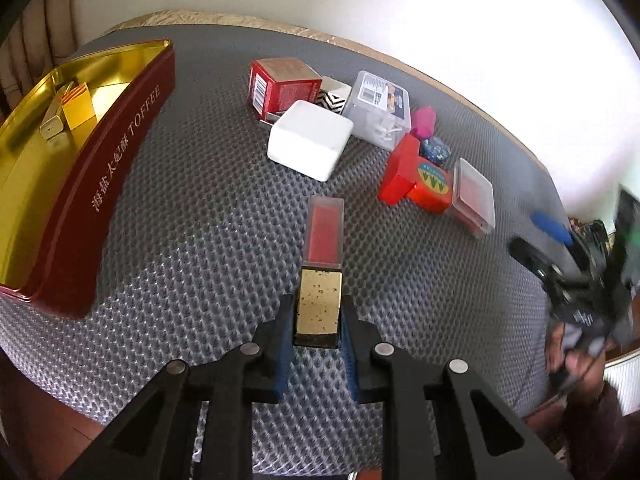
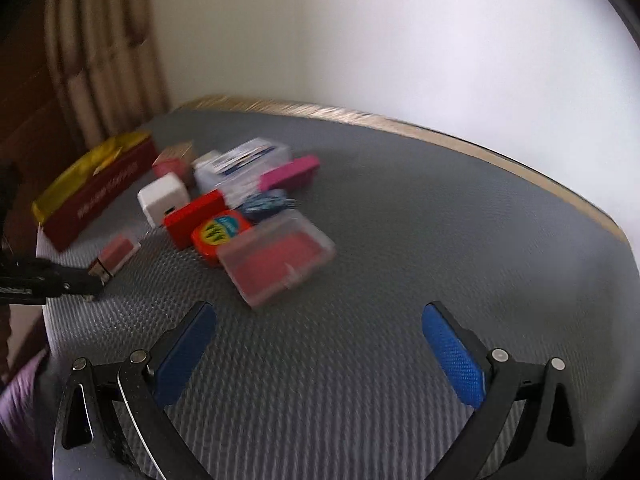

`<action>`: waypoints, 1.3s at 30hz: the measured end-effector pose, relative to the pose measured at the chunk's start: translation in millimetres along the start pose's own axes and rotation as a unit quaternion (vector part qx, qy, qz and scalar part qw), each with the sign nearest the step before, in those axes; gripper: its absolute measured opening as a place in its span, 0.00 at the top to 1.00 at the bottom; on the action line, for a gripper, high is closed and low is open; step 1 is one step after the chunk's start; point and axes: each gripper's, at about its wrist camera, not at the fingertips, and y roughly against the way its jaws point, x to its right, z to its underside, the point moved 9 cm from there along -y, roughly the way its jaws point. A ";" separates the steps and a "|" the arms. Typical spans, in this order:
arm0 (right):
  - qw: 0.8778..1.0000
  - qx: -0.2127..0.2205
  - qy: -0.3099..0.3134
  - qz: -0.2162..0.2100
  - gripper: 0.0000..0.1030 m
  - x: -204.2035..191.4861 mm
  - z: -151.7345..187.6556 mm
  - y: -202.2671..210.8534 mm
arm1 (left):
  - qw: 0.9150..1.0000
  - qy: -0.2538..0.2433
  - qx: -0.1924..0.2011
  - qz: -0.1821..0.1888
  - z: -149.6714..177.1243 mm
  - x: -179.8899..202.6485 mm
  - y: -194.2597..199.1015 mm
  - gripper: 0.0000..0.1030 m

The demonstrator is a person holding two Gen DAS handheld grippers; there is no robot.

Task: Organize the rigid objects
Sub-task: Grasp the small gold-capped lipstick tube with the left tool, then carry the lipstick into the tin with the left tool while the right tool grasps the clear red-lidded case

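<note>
My left gripper [image 1: 317,312] is shut on the gold base of a long box with a clear lid over a red insert [image 1: 322,256]; the box lies on the grey mat. The same box [image 2: 114,254] shows in the right wrist view with the left gripper [image 2: 94,280] at its end. A red toffee tin [image 1: 100,168] with a gold inside stands open at the left and holds two small gold boxes [image 1: 78,106]. My right gripper [image 2: 316,356] is open and empty above the mat, near a clear case with a red insert [image 2: 276,258].
A cluster lies mid-table: a white cube [image 1: 310,140], red carton [image 1: 280,86], clear plastic box [image 1: 378,108], red-orange tape measure [image 1: 416,182], pink block [image 1: 423,122], small blue piece [image 1: 436,150]. The table edge [image 2: 520,168] runs along the white wall.
</note>
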 end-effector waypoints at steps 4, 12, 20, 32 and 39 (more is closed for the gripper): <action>0.997 -0.030 0.075 -0.010 0.00 -15.1 -16.4 -25.6 | 1.000 0.003 -0.005 0.001 8.6 3.3 2.7 0.79; 0.982 -0.105 0.136 -0.077 0.00 -22.8 -36.7 -67.0 | 1.000 -0.004 -0.013 -0.002 13.7 0.6 11.0 0.79; 0.984 -0.108 0.113 -0.082 0.29 -30.5 -20.9 -62.5 | 1.000 -0.005 -0.013 -0.002 13.6 0.7 10.8 0.79; 0.998 -0.026 0.012 -0.063 0.30 -35.6 12.8 -7.5 | 1.000 -0.012 0.013 -0.007 9.8 3.8 41.2 0.80; 0.998 -0.013 -0.027 -0.063 0.30 -24.2 7.4 -4.6 | 0.998 -0.005 0.058 -0.010 -13.1 -6.8 92.9 0.80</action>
